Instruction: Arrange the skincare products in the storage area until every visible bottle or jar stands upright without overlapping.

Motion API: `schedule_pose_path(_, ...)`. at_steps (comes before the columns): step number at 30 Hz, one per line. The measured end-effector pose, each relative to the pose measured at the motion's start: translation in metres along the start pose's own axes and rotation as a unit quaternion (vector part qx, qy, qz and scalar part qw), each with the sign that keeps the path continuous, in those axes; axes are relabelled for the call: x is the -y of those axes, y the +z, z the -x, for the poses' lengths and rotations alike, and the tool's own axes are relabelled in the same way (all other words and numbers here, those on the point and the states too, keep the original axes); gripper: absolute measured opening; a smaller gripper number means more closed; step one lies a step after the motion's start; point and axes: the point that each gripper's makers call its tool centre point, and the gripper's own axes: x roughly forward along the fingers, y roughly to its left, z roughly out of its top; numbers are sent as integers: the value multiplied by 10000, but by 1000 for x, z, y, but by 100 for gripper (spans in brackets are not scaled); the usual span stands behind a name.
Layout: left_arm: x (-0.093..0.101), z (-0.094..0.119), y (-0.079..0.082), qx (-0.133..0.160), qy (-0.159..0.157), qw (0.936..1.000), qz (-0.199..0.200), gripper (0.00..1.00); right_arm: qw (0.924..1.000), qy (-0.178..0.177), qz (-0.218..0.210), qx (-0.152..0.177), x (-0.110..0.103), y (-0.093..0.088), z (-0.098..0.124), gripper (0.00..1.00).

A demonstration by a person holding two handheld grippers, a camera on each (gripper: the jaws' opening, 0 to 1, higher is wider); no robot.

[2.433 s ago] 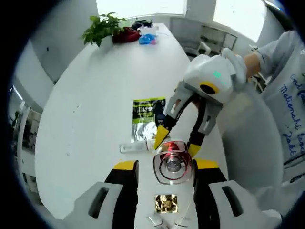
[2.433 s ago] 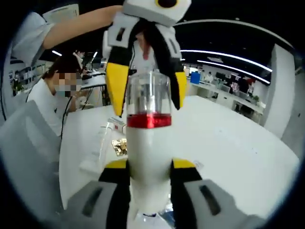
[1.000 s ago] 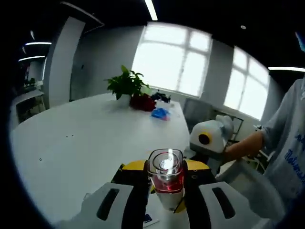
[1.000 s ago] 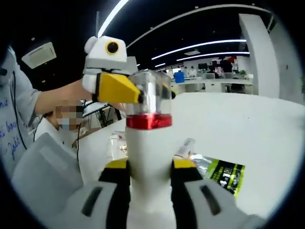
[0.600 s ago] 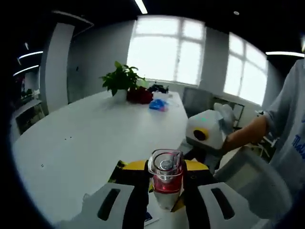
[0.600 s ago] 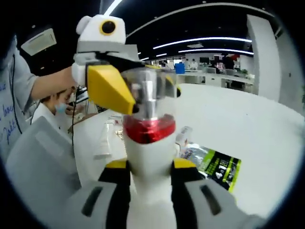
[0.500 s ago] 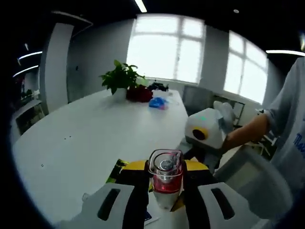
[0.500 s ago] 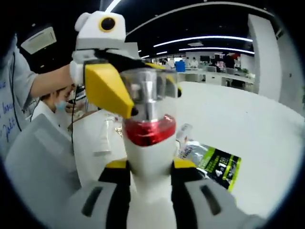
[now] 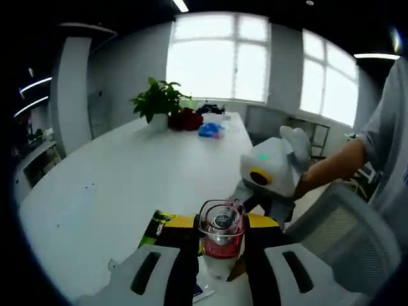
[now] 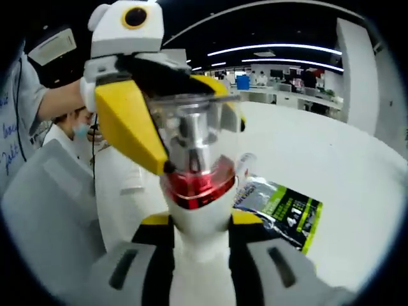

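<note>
Bottle [image 10: 199,210] clamped by both tongs — left [image 9: 220,224], right [image 10: 199,220]

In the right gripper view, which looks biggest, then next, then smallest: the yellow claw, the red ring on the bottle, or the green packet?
1. Yellow claw, though it's nearest the camera.
2. Green packet.
3. Red ring on the bottle; close to the packet, so unsure.
</note>
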Motion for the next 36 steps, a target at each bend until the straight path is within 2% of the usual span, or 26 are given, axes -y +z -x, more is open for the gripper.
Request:
schedule_pose_path(7, -2, 5, -2, 74, 26, 10000, 34, 23, 10000, 40, 71, -50, 0, 0, -1, 31)
schedule_pose_path(12, 7, 7, -3, 29, 49, 9995, -303, 24, 9994, -2, 346, -85, -3, -1, -1, 31)
schedule_pose_path(17, -8, 5, -5, 70, 17, 9995, -305, 24, 9995, 15, 301, -80, -2, -1, -2, 32)
schedule_pose_path(20, -14, 2, -5, 44, 29, 9990, -436, 25, 9995, 72, 313, -79, -3, -1, -1, 32)
schedule_pose_path(25, -9, 2, -8, -41, 29, 9991, -425, 35, 9993, 117, 335, -77, -3, 0, -2, 32)
schedule_pose_path(33, -9, 9, -10, -7, 199, 9993, -329, 42, 9995, 115, 276, 41, -3, 3, -1, 35)
schedule_pose_path(36, -7, 13, -10, -4, 261, 9991, -328, 43, 9996, 77, 195, 178, 0, 11, 3, 39)
